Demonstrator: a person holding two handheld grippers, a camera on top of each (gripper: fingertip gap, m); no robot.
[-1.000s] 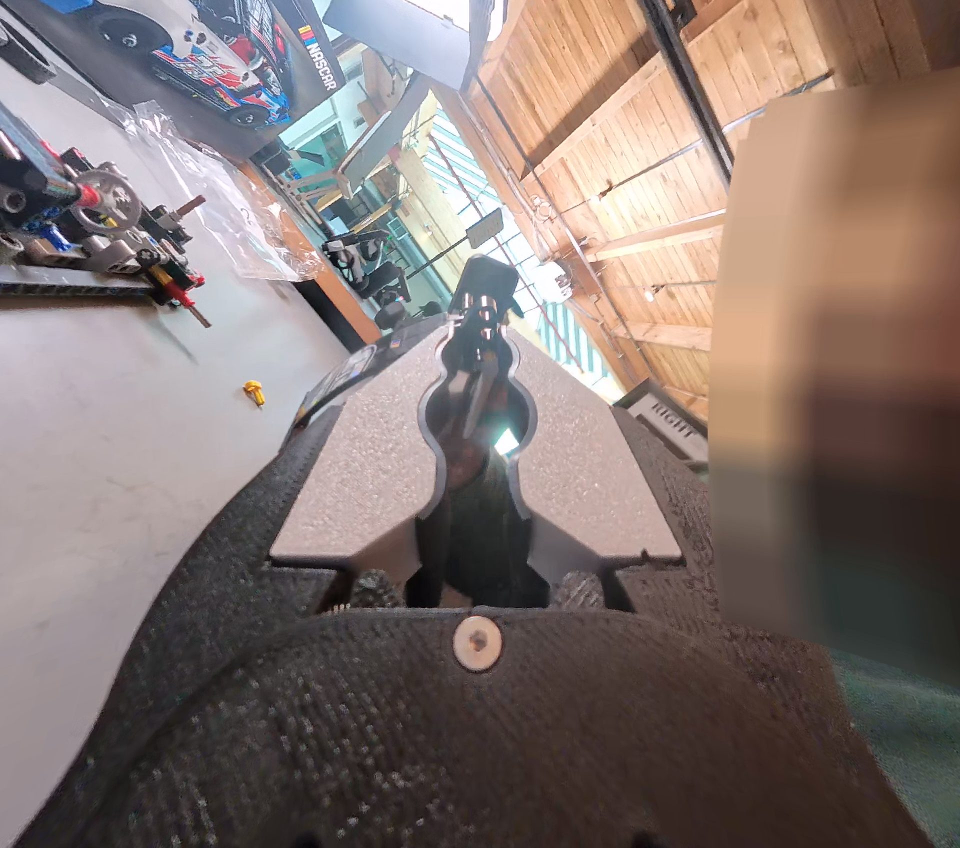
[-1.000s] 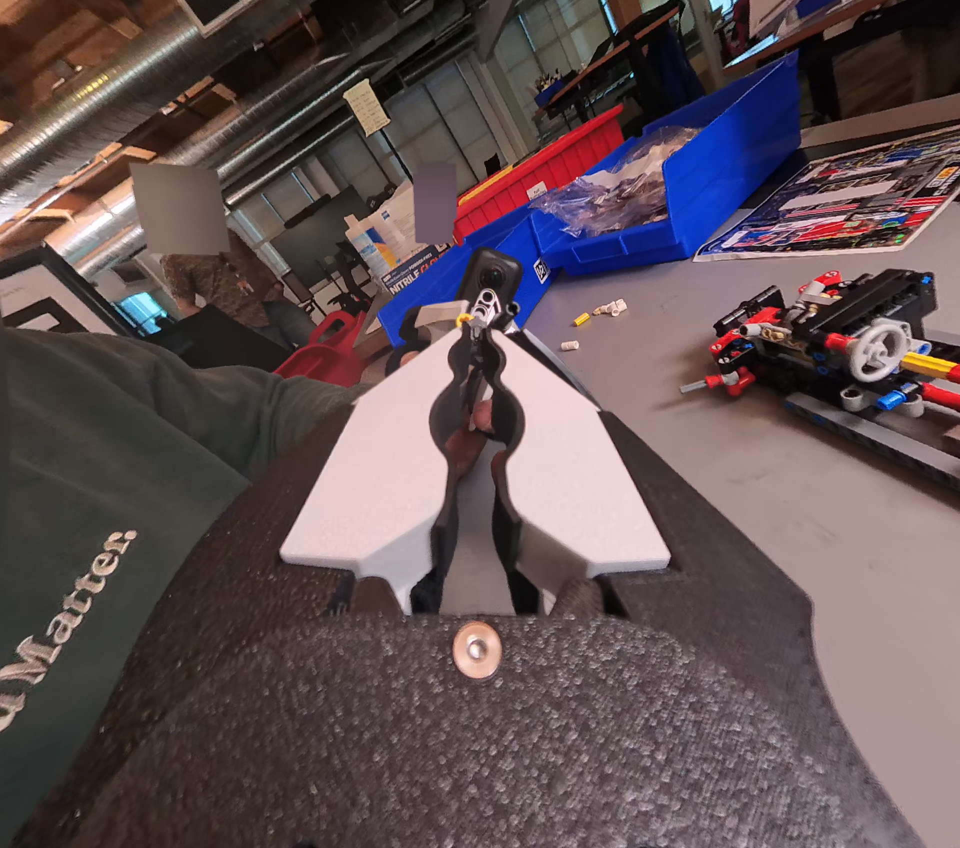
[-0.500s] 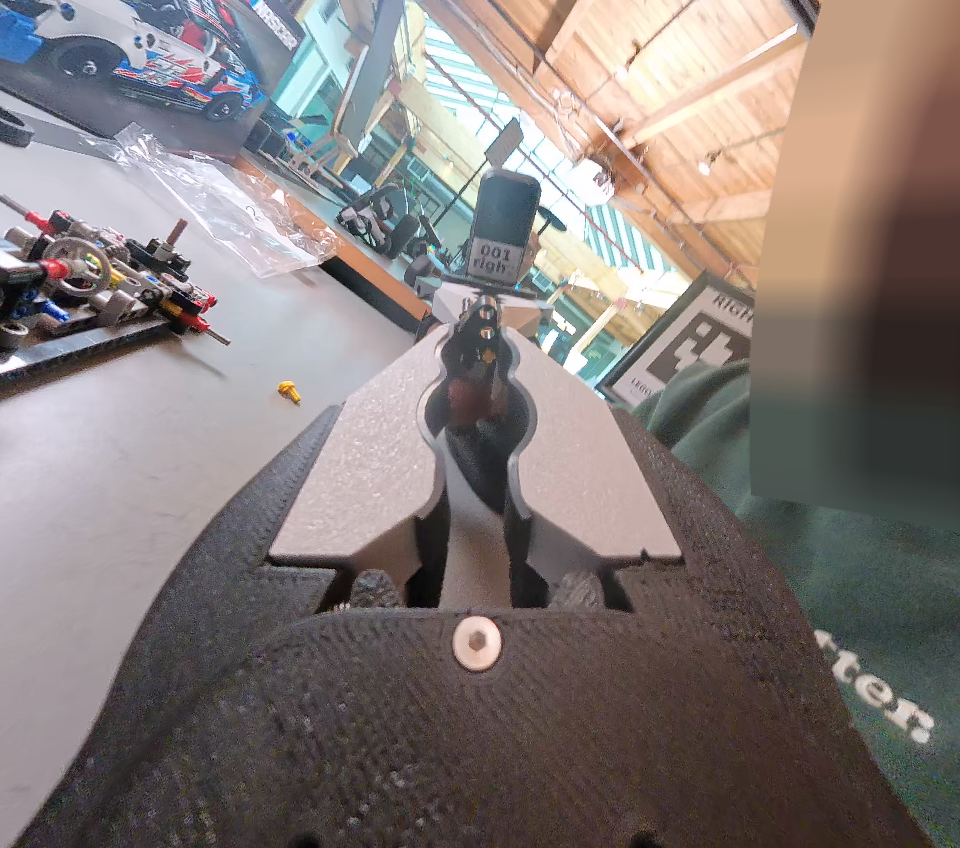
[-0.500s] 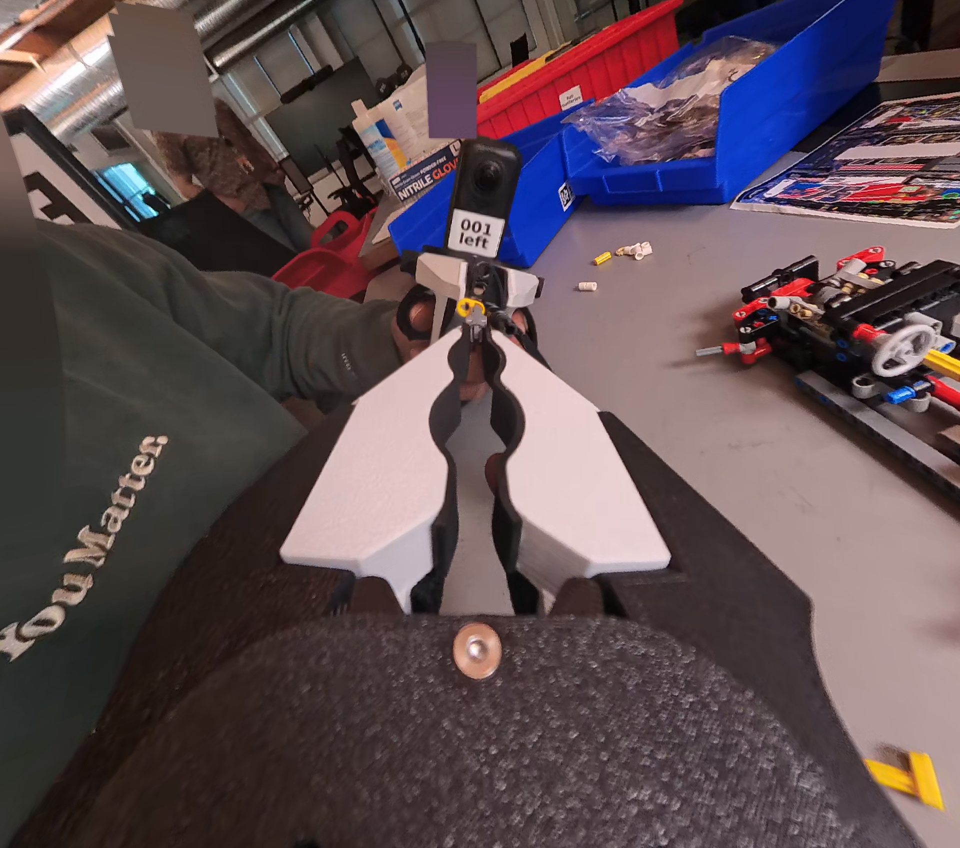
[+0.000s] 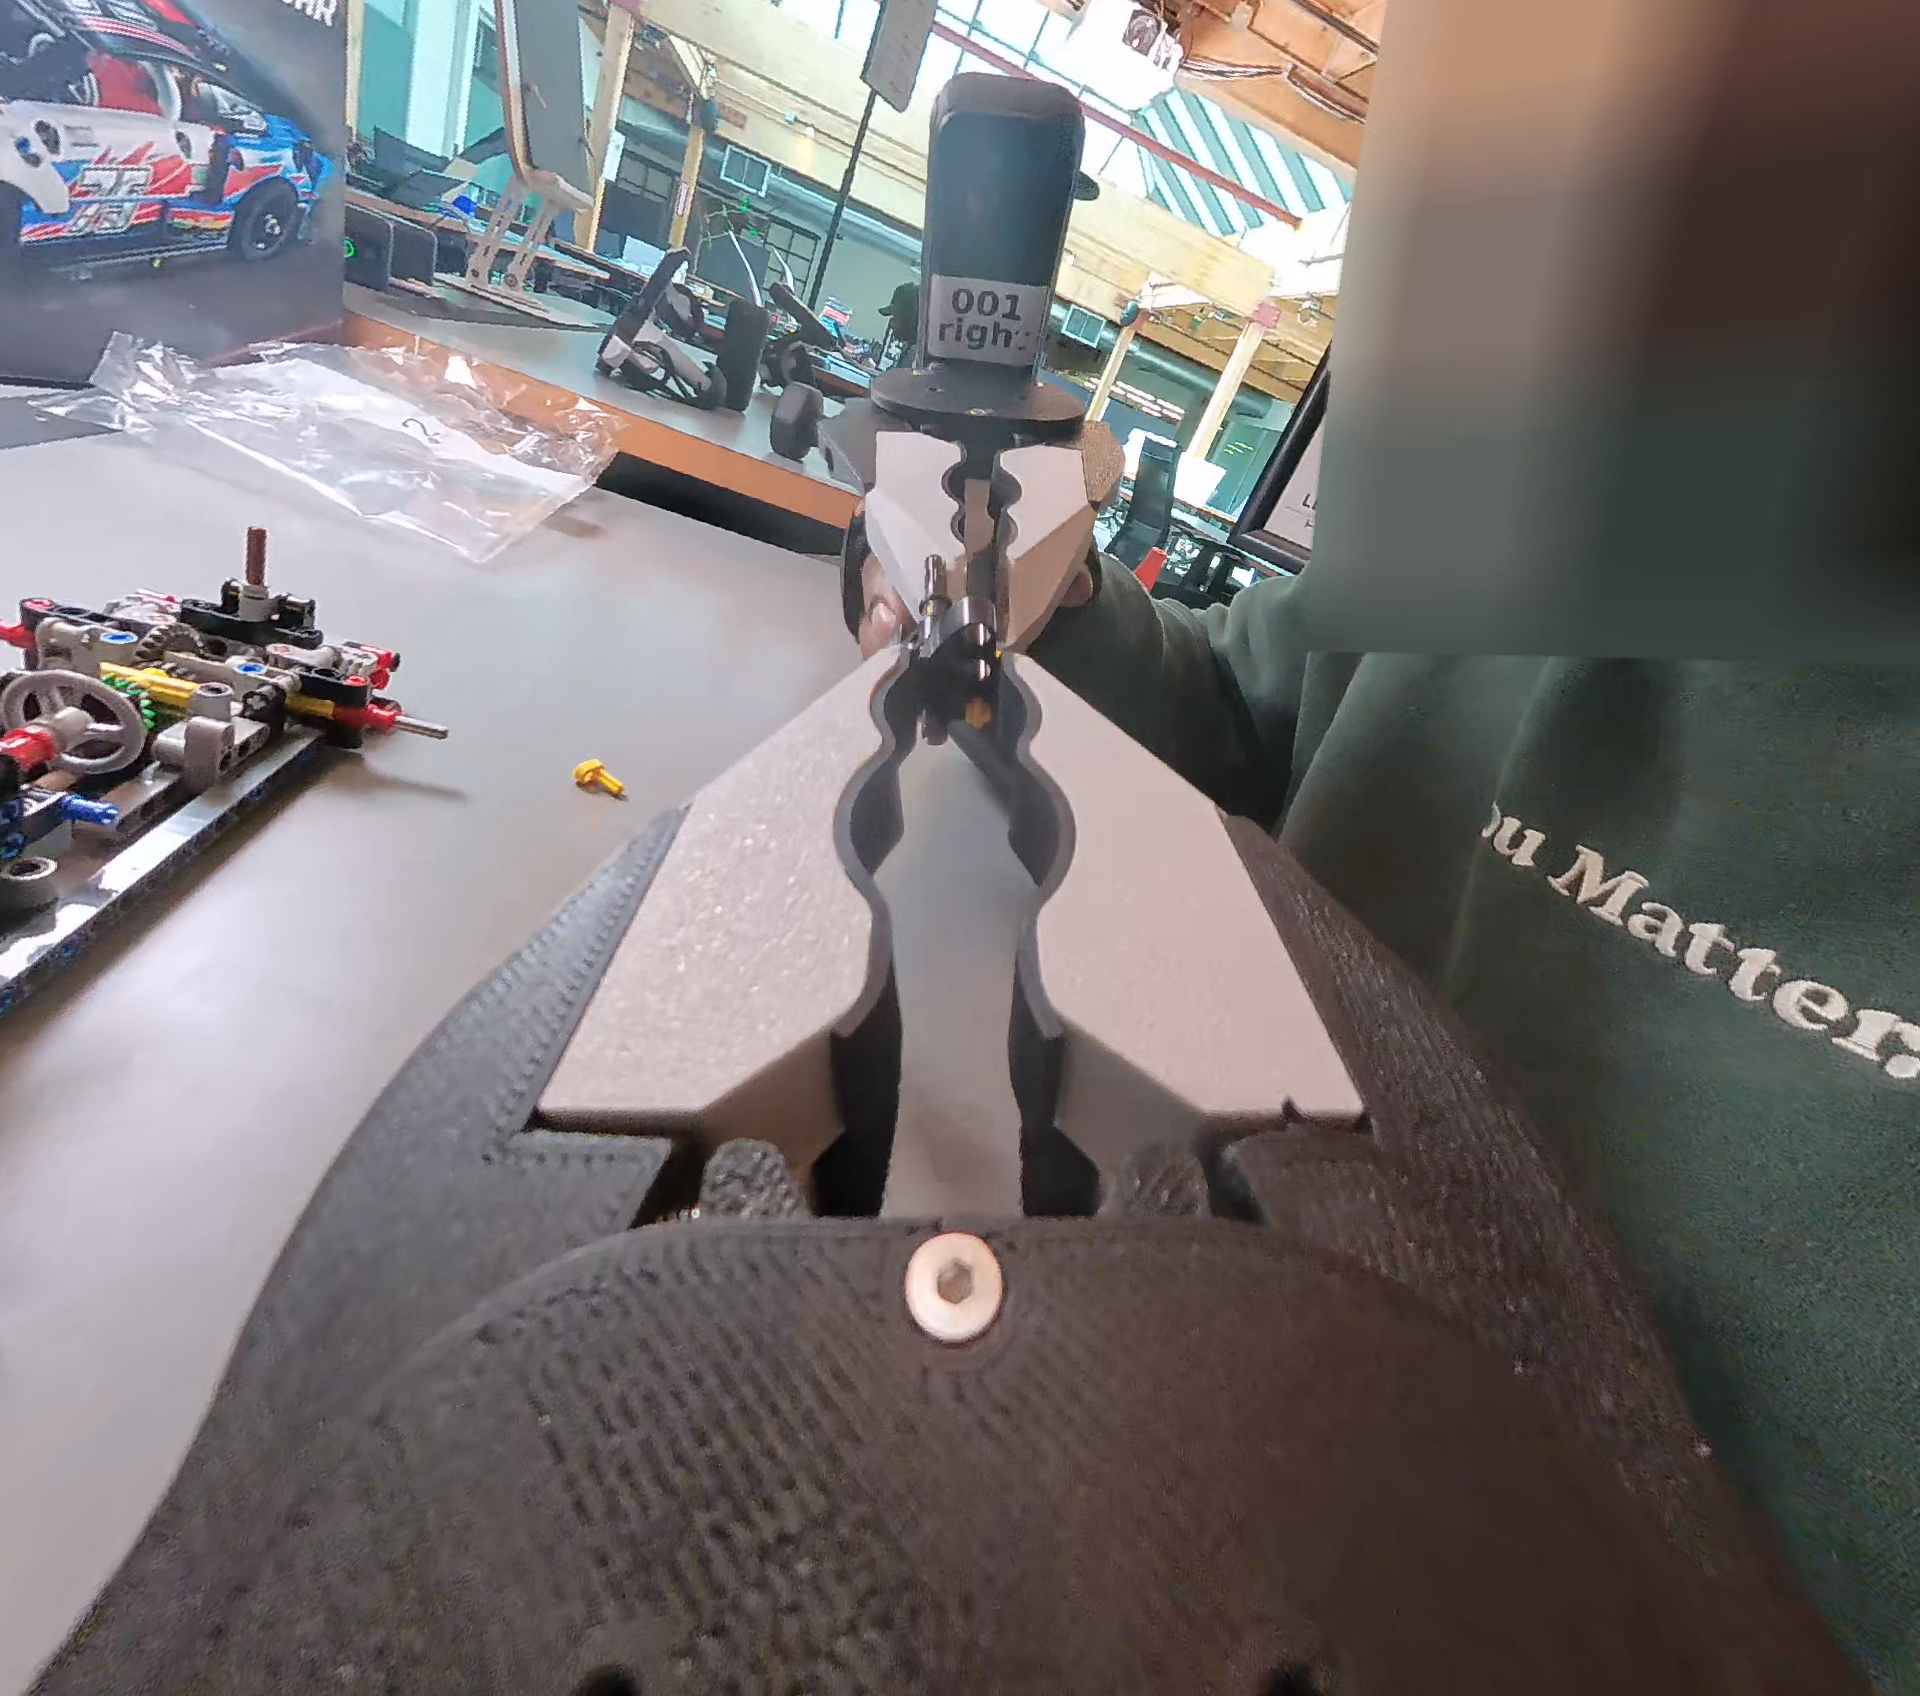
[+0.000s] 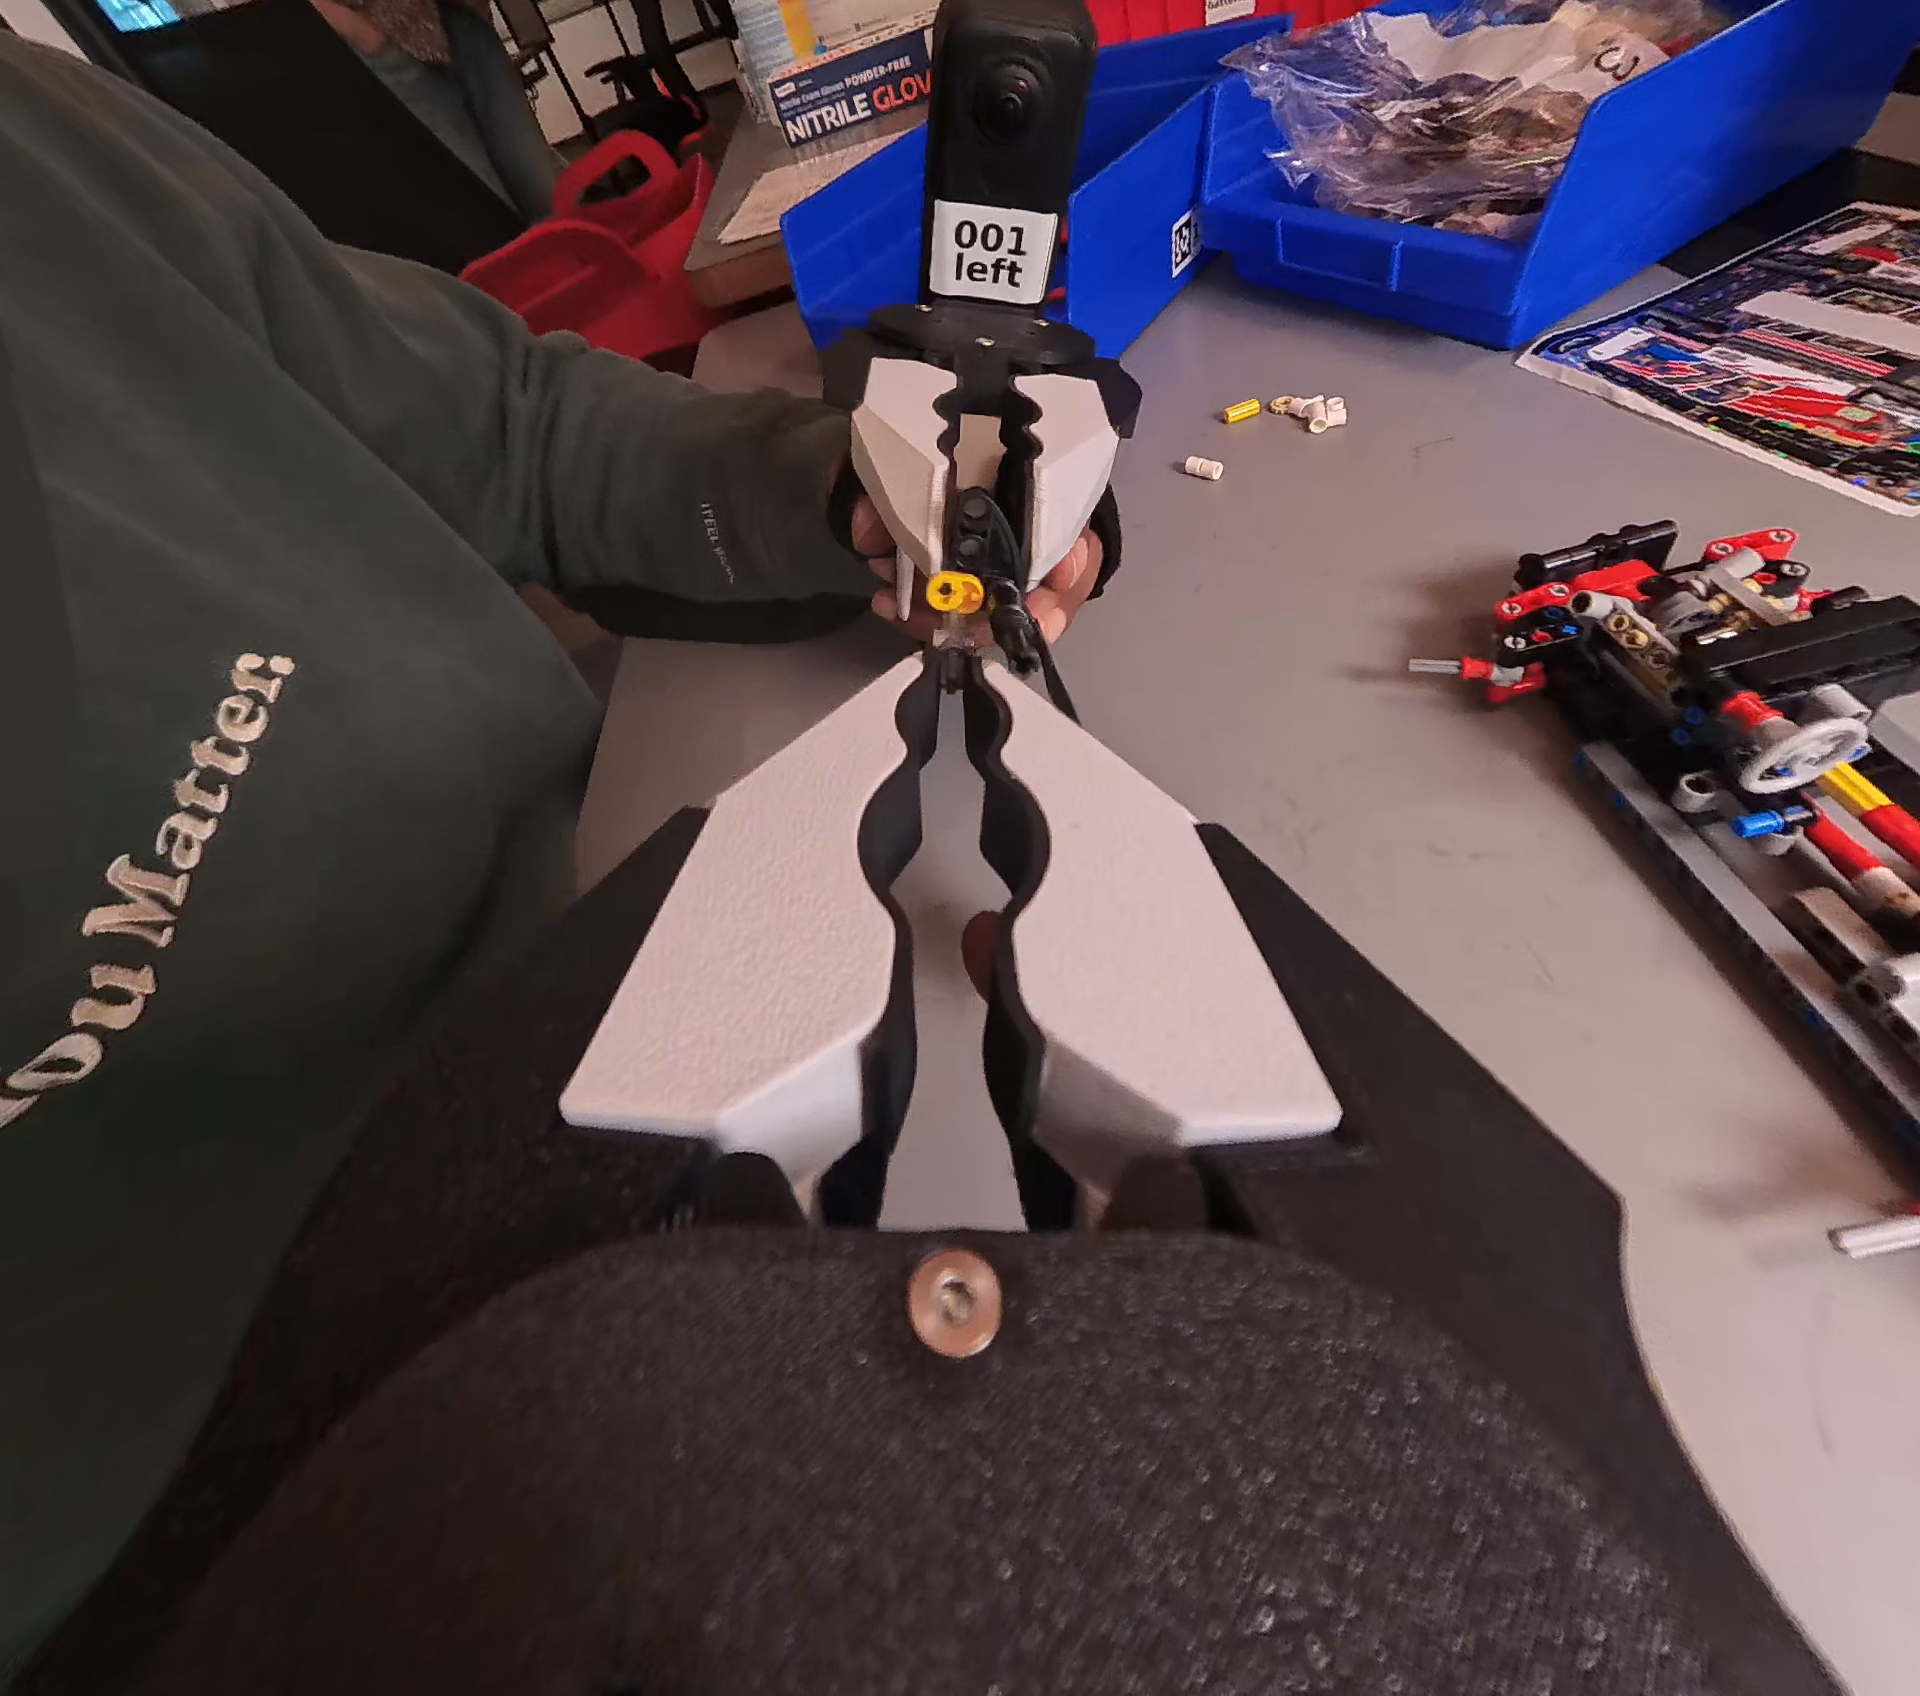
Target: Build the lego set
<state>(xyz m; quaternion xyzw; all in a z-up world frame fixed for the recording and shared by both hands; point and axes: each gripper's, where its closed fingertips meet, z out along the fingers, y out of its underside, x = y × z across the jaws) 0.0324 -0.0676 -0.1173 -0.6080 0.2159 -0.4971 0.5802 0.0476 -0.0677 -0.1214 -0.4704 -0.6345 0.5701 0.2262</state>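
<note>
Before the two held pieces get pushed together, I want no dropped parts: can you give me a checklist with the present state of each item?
1. Left tongs shut on the black piece: ok.
2. Right tongs shut on a small piece: ok, though which piece is hard to tell.
3. Tongs tip to tip, facing each other above the table: ok.
4. Yellow pin sits at the joint: ok; fully seated: cannot tell.
5. Half-built car frame lies apart from the tongs: ok.
6. Loose yellow peg lies on the table nearby, unused: ok.
</note>
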